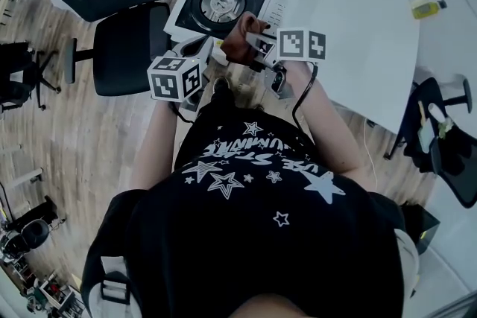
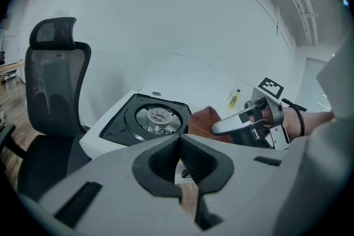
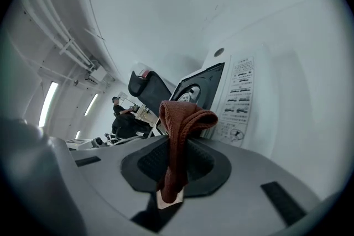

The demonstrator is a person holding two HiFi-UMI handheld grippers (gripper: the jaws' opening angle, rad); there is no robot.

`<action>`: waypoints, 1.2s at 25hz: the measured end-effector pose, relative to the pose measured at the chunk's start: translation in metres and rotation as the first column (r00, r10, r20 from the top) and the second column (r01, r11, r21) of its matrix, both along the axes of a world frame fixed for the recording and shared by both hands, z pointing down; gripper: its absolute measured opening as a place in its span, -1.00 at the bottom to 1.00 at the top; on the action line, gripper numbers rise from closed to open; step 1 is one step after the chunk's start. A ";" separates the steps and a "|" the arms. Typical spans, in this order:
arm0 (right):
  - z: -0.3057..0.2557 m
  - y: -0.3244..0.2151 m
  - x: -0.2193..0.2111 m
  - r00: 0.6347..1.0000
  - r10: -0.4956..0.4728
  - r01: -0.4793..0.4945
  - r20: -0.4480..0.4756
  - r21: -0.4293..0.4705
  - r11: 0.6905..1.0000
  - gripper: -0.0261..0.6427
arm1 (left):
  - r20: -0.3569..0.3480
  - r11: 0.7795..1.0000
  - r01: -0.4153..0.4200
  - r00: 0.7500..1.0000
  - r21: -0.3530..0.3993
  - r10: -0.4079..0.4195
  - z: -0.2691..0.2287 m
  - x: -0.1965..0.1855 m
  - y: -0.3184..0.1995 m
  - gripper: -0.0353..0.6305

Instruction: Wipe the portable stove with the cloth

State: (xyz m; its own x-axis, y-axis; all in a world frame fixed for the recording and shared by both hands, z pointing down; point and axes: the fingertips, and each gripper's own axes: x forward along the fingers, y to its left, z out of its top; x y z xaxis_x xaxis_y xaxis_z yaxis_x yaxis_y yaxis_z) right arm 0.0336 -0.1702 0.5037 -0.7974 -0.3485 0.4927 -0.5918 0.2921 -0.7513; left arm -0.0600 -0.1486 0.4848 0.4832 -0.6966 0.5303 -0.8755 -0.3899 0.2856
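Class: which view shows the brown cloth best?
The right gripper view: the cloth fills the centre, pinched in the right gripper. The head view shows a small bunch; the left gripper view, a part behind that gripper.

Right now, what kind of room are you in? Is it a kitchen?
Probably an office or workroom, not a kitchen. The portable stove sits on a plain white table, and black mesh office chairs stand beside it on a wooden floor.

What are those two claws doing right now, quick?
Left gripper: closed, empty.
Right gripper: closed on the brown cloth.
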 end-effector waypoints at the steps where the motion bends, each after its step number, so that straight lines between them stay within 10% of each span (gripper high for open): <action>1: 0.001 0.001 0.006 1.000 0.008 -0.008 -0.004 0.000 1.000 -0.75 | -0.002 1.000 -0.004 1.000 0.000 0.004 0.000 0.004 0.001 -0.87; 30: 0.008 0.040 0.106 0.983 0.181 -0.181 -0.009 0.017 0.983 -0.75 | -0.028 0.999 -0.051 0.998 -0.017 0.050 0.012 0.055 0.043 -0.87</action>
State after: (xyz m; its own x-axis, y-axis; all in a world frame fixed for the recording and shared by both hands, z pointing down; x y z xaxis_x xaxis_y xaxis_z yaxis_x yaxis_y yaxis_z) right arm 0.1395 -0.1303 0.5117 -0.7153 -0.4942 0.4940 -0.6439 0.1914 -0.7408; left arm -0.0050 -0.1054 0.4972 0.5320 -0.6616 0.5284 -0.8466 -0.4282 0.3162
